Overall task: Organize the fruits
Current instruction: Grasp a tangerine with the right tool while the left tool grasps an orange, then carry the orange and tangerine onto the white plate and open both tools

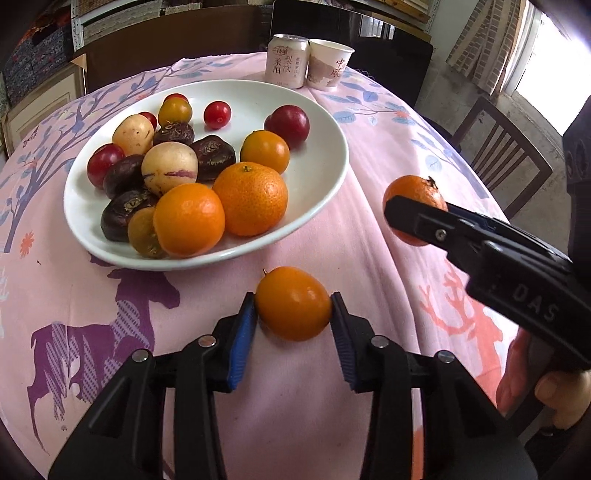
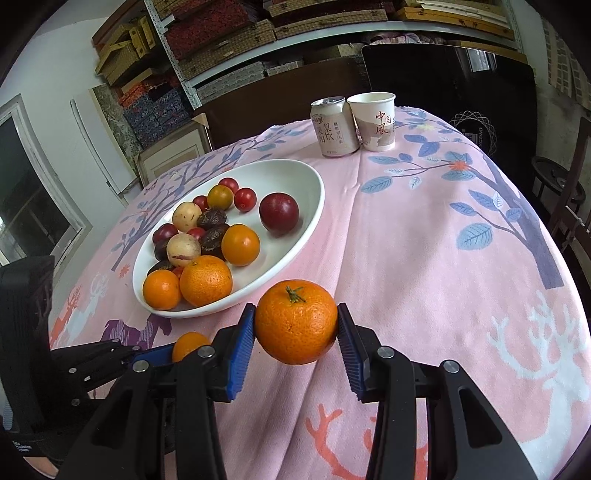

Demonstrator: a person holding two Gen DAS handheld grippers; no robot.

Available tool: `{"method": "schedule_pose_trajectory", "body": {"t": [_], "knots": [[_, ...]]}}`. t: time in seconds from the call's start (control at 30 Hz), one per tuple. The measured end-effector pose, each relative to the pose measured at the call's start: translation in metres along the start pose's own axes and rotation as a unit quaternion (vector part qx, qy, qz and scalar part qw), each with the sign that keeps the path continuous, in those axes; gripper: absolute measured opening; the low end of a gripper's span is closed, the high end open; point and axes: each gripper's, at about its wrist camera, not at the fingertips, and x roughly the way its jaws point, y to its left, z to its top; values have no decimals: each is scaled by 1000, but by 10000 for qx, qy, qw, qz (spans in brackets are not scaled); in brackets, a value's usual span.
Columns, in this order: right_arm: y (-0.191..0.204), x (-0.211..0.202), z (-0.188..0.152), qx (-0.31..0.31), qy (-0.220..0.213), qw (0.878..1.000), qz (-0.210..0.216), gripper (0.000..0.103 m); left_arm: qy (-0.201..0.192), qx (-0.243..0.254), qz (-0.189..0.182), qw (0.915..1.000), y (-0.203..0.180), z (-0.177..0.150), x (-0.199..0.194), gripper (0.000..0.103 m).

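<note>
Pink deer-print tablecloth (image 1: 369, 155) fills both frames, cluttered shelves (image 2: 229, 33) upper left (storage room vibe). Left gripper (image 1: 293, 314) pinches a smooth orange kumquat-like fruit (image 1: 293, 302) at bottom centre on the cloth. Right gripper (image 2: 295, 325) clamps a dimpled orange mandarin (image 2: 295, 321) right of the white ceramic fruit plate (image 2: 303, 221).

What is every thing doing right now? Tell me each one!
left gripper: shut on the smooth orange fruit
smooth orange fruit: between the blue pads, low over the cloth
right gripper: shut on the mandarin
mandarin: held up off the table
white plate: on the table, piled with fruit
can: upright, touching the cup
paper cup: upright; inside hidden
</note>
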Motion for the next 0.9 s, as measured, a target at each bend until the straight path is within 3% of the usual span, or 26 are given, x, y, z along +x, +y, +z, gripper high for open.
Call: {"method": "schedule_pose_trajectory", "body": {"t": [0.17, 0.37, 0.9], "knots": [[8, 0, -2, -138, -15, 9999, -17, 44, -329, 315, 323, 9984, 6, -16, -32, 39], [32, -9, -9, -462, -89, 9987, 178, 44, -640, 291, 438, 9966, 22, -20, -61, 39], [66, -27, 8, -788, -301, 9960, 302, 44, -972, 206, 572, 9934, 48, 6, -83, 39]]}}
